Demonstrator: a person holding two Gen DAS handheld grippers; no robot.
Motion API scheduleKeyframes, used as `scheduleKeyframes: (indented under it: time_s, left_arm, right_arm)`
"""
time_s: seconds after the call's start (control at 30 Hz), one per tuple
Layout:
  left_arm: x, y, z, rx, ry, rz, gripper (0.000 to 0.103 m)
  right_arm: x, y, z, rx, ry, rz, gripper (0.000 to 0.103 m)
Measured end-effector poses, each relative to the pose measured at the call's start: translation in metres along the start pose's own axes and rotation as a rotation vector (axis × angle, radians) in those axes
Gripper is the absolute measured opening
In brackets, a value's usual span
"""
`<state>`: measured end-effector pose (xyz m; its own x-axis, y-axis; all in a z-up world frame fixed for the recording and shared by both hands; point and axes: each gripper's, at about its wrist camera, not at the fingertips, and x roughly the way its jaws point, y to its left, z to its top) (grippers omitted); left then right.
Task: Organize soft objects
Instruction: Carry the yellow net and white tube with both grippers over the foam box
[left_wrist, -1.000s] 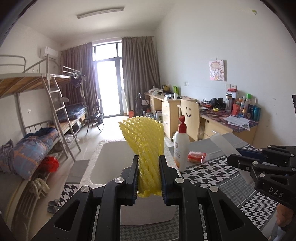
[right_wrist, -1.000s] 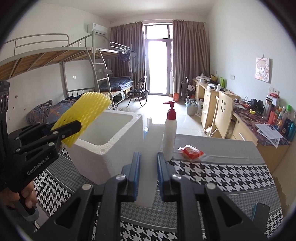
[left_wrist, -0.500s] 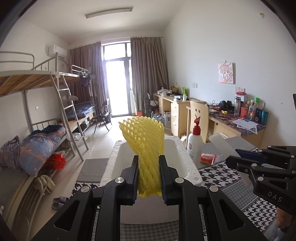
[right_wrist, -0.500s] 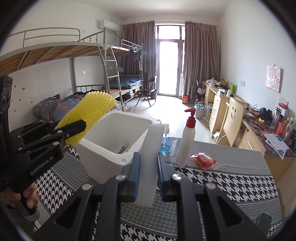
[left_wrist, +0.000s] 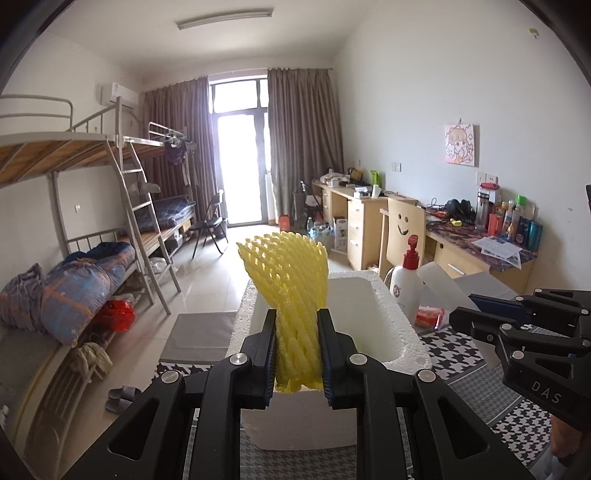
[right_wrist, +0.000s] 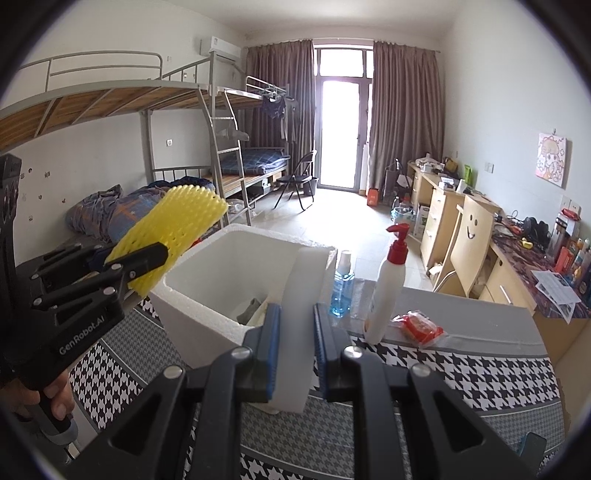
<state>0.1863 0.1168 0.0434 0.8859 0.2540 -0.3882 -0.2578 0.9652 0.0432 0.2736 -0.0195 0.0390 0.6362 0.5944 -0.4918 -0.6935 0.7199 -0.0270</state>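
Note:
A yellow foam net sleeve (left_wrist: 291, 288) stands upright between the pads of my left gripper (left_wrist: 297, 354), which is shut on its lower end. Just behind it sits an open white foam box (left_wrist: 380, 295). In the right wrist view my right gripper (right_wrist: 297, 350) is shut on a white foam sheet (right_wrist: 303, 288) that rises in front of the box's near right corner. The foam box (right_wrist: 199, 299) holds some grey and cream pieces at its bottom. The left gripper (right_wrist: 122, 266) and its yellow net (right_wrist: 173, 225) hover at the box's left rim.
On the houndstooth tablecloth (right_wrist: 461, 373), right of the box, stand a white pump bottle (right_wrist: 388, 288) and a blue bottle (right_wrist: 341, 291). A red packet (right_wrist: 417, 326) lies beside them. Bunk beds line the left wall, desks and a chair the right.
Both grippers have shifted left across the table with their loads. The foam box and pump bottle now sit further right in both views, and the box's inside shows.

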Motion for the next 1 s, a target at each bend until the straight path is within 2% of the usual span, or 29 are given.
scheduleKeyframes:
  time_s: [0.43,1.0]
  left_arm:
    - [-0.002,0.013,0.000,0.001,-0.012,0.048,0.021]
    - [-0.002,0.048,-0.011,-0.076,0.003,0.118,0.021]
  right_arm:
    - [0.019,0.003,0.008,-0.006,0.019,-0.010,0.021]
    - [0.032,0.015,0.017,-0.040,0.007,-0.007,0.021]
